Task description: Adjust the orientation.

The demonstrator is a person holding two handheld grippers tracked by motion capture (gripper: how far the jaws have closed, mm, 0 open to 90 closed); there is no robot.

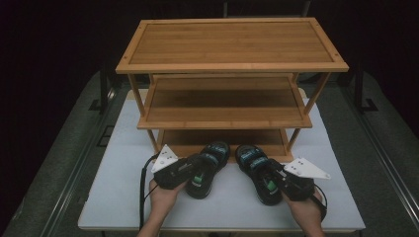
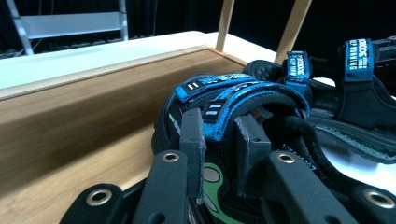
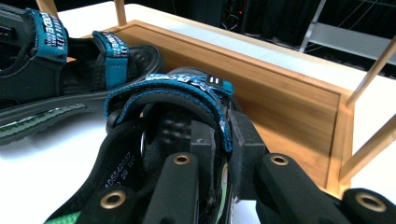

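Observation:
Two black sandals with blue straps lie toes-forward on the white table, in front of the rack's bottom shelf (image 1: 178,139). My left gripper (image 1: 200,169) is shut on the left sandal (image 1: 216,150); in the left gripper view its jaws (image 2: 219,128) pinch that sandal's blue strap (image 2: 233,93). My right gripper (image 1: 270,174) is shut on the right sandal (image 1: 248,155); in the right gripper view its jaws (image 3: 224,128) clamp the blue strap (image 3: 173,88). Each gripper view also shows the other sandal (image 2: 359,88) (image 3: 56,79) to the side.
A three-tier wooden rack (image 1: 232,44) stands on the white table (image 1: 118,197); its middle shelf (image 1: 225,103) and top shelf are bare. The bottom shelf's raised wooden rim (image 2: 93,116) (image 3: 280,93) lies just ahead of the sandals' toes. Dark grey floor surrounds the table.

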